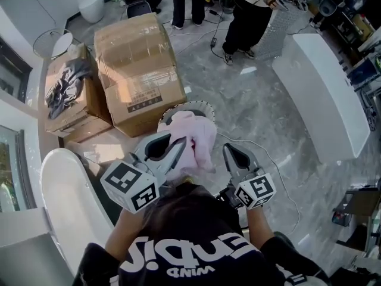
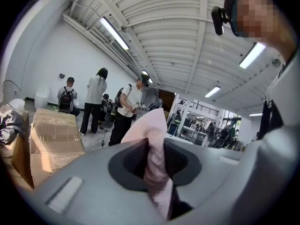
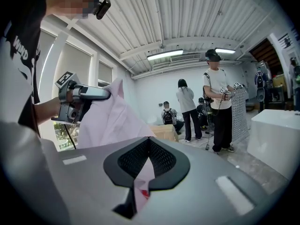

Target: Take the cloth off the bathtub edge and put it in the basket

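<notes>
Left gripper [image 1: 178, 148]: jaws clamped on a fold of the pink cloth [image 1: 196, 133]. In its own view the fabric fills the gap between the two jaws and rises above their tips.

Right gripper [image 1: 232, 154]: jaws brought together, tips meeting. A thin edge of the same cloth, with a small red tag, shows in the slit between them. It appears to be pinched there, though the head view does not make this contact clear.

Cloth: held up in the air between the two grippers, bunched and hanging in loose folds (most of it on the left gripper's side). It hangs directly above the basket [image 1: 199, 104] and hides most of the opening.

Basket: white, with a perforated rim, standing on the grey marbled floor just beyond the grippers.

Bathtub [image 1: 65, 195]: white, at the near left beside the person, well clear of the cloth.

Cardboard boxes [image 1: 140, 70]: two, on the floor at the far left, the larger one just beside the basket.

Counter [image 1: 324, 94]: long and white, at the right.

Bystanders: several people standing at the far side of the room.
</notes>
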